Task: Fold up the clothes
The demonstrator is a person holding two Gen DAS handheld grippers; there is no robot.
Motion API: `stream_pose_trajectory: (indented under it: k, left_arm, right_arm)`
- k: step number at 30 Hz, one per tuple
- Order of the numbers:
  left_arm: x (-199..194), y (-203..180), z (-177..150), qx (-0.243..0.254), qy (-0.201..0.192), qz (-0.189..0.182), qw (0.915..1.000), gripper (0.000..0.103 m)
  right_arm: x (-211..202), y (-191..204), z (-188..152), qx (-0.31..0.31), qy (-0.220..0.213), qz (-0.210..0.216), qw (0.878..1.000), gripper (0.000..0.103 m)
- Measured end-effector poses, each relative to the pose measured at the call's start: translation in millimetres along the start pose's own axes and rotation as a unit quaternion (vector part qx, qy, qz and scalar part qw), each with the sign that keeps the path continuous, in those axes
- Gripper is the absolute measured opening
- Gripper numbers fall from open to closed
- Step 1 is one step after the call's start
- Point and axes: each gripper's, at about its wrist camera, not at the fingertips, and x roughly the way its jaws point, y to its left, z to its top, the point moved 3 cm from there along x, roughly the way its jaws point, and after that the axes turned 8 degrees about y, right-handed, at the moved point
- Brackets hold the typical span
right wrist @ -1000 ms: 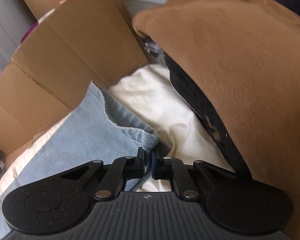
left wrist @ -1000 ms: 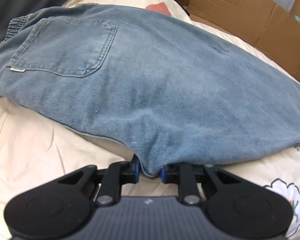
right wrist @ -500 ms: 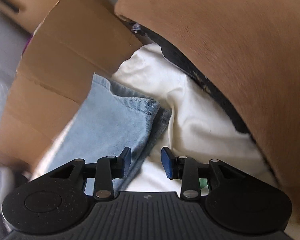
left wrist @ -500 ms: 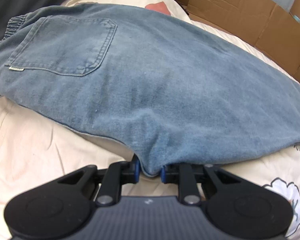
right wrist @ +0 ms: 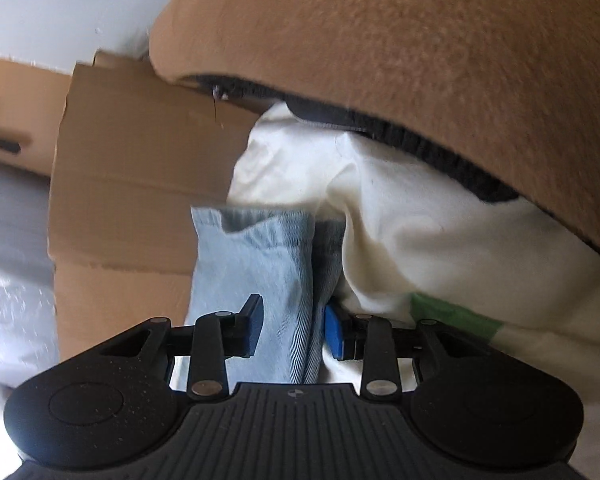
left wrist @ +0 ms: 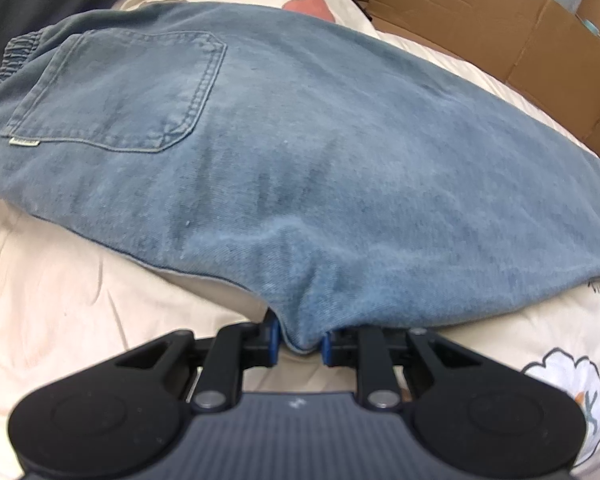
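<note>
The left gripper (left wrist: 299, 346) is pinching the near edge of the blue jeans (left wrist: 320, 168), a bunched fold of denim caught between its blue pads, and the garment fans out ahead of it across the cream bedsheet (left wrist: 68, 300). Ahead and to the left sits the back pocket (left wrist: 120, 92), with a small pale label (left wrist: 24, 143) at its lower corner; there is writing on it, but far too small and soft to read. Beyond the pocket, the elastic waistband (left wrist: 16, 52) slips out of the picture, cut off at the left edge. To the right of the gripper, a printed cartoon cloud (left wrist: 572, 392) on the sheet is only half in view. Far ahead on the right, brown cardboard (left wrist: 480, 20) runs off the frame.

Over on the right gripper (right wrist: 290, 330), the jaws stand parted and the leg end of the jeans (right wrist: 256, 264) lies between them, the pads not pressing it. A big tan fleece cloth (right wrist: 420, 60) fills the space ahead and above, hiding most of a dark layer (right wrist: 420, 140) beneath it; what that is cannot be made out. White bedding (right wrist: 400, 220) lies to the right, a green patch (right wrist: 452, 312) peeking out. More cardboard (right wrist: 140, 160) stands ahead to the left, blurred.
</note>
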Motion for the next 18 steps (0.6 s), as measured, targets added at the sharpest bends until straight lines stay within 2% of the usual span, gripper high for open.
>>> stream_pose_trajectory:
  k: [5,10,14,18]
  left_arm:
    - [-1,1,0,0.007,0.001,-0.001,1.0,0.021]
    - [-1,0,0,0.007,-0.001,-0.001,1.0,0.021]
    - [-1,-2,0,0.011,-0.001,0.0,0.9999,0.021]
    - [-2,-2,0,0.013,-0.001,-0.001,0.9999,0.021]
  right_arm:
    - [-7,4,6,0.014,-0.021,0.038,0.999,0.036]
    - [-5,10,7,0.006,-0.014,0.067,0.998,0.037]
    - [10,10,5,-0.013,0.002,0.038,0.999,0.036]
    - [20,9,7,-0.022,-0.005,0.027,0.999,0.033]
